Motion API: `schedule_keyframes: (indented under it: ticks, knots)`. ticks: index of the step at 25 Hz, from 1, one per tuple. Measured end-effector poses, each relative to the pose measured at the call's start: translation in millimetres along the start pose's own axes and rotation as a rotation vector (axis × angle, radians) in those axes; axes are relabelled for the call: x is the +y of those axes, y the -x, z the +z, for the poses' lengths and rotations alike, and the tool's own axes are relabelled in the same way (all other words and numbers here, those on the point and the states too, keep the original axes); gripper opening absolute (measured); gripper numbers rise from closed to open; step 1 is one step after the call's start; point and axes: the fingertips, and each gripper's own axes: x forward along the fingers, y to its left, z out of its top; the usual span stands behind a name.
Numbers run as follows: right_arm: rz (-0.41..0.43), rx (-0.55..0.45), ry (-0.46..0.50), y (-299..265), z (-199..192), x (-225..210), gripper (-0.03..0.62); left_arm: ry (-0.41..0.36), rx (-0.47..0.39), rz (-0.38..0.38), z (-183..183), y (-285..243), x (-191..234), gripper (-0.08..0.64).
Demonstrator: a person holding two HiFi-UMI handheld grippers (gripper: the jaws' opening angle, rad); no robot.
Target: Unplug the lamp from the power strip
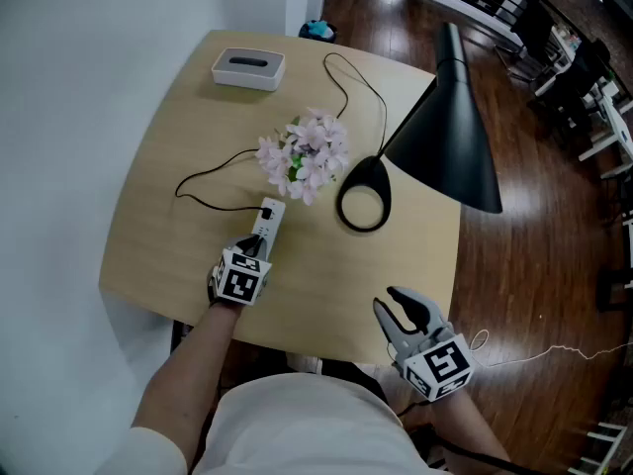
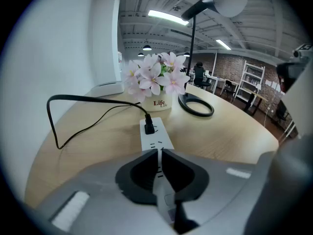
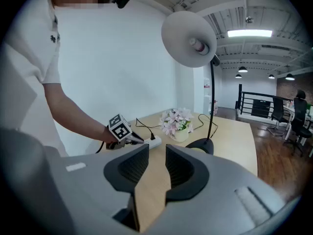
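A white power strip (image 1: 272,218) lies on the wooden table (image 1: 178,255), with a black plug (image 1: 265,212) in its far end. The plug's cord (image 1: 203,176) loops left and runs behind the flowers toward the black lamp's ring base (image 1: 363,198). My left gripper (image 1: 259,246) is shut on the strip's near end; in the left gripper view the strip (image 2: 155,135) runs between the jaws (image 2: 160,153), with the plug (image 2: 149,126) just ahead. My right gripper (image 1: 407,307) hangs open and empty by the table's front edge, its jaws (image 3: 156,158) pointing toward the strip (image 3: 152,142).
A pot of pink flowers (image 1: 307,153) stands just beyond the strip. The lamp's black shade (image 1: 450,132) overhangs the table's right side. A white box (image 1: 247,68) sits at the far edge. A white wall borders the left; dark wood floor (image 1: 554,265) lies to the right.
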Motion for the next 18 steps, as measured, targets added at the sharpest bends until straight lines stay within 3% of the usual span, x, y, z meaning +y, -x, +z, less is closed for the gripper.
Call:
schedule_keyframes:
  ticks: [4,8,18]
  knots:
    - [-0.011,0.009,-0.004,-14.4,0.7,2.8,0.114,-0.009,-0.014,0.013,-3.6,-3.7,3.7,0.001]
    - [-0.001,0.017,0.0,-34.5,0.9,11.9,0.114,-0.014,0.009,-0.037,-6.4,-0.5,0.8,0.001]
    - [0.132,0.063,0.098,-122.8,3.7,47.3,0.114,-0.045,0.013,-0.058,-23.2,7.9,-16.6,0.001]
